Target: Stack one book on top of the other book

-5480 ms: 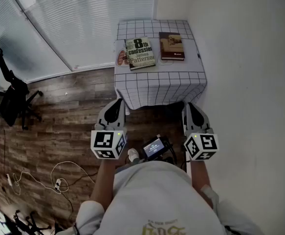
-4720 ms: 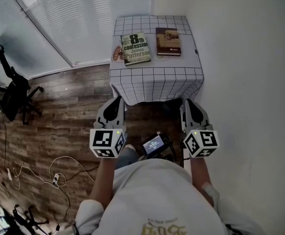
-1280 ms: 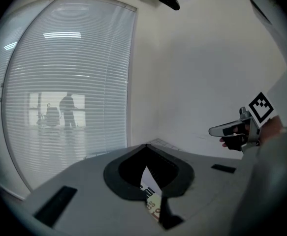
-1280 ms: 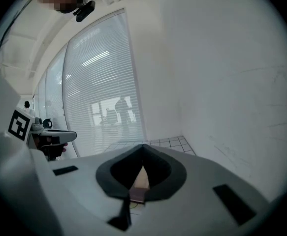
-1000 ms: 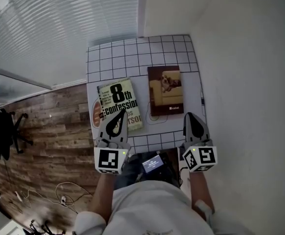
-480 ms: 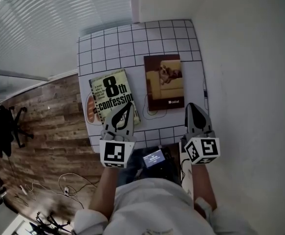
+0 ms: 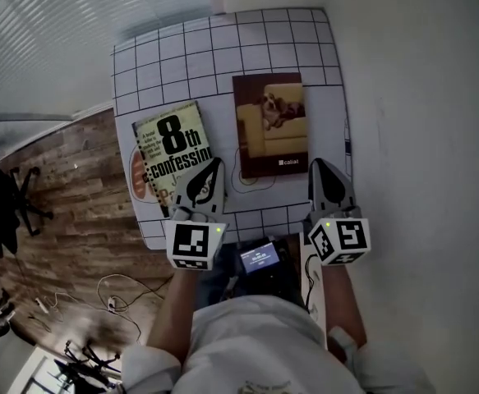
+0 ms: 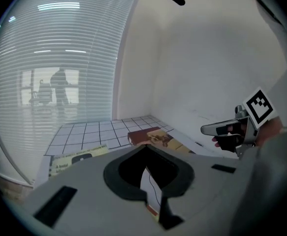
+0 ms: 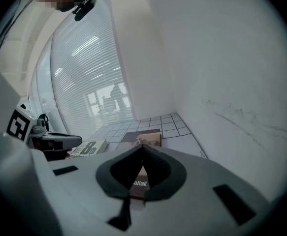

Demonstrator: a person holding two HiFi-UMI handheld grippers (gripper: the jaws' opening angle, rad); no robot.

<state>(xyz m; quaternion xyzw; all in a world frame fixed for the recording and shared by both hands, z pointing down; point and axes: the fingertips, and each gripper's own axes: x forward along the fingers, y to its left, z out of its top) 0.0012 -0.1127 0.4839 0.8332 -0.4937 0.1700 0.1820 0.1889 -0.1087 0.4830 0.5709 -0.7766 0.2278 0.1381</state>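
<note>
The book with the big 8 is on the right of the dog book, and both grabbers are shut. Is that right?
No. The head view shows the book with the big 8 on the left of the dog book, not the right. The left gripper and right gripper are both shut, as you said.

An office-like room: slatted blinds [image 7: 50, 31], a black swivel chair [image 7: 5, 212], cables [image 7: 114, 287] on wood-plank floor [image 7: 75, 220].

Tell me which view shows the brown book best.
The head view: the brown book lies fully visible from above, its whole cover clear. Both gripper views catch it only at a low slant, left and right, with its near end partly hidden.
</note>
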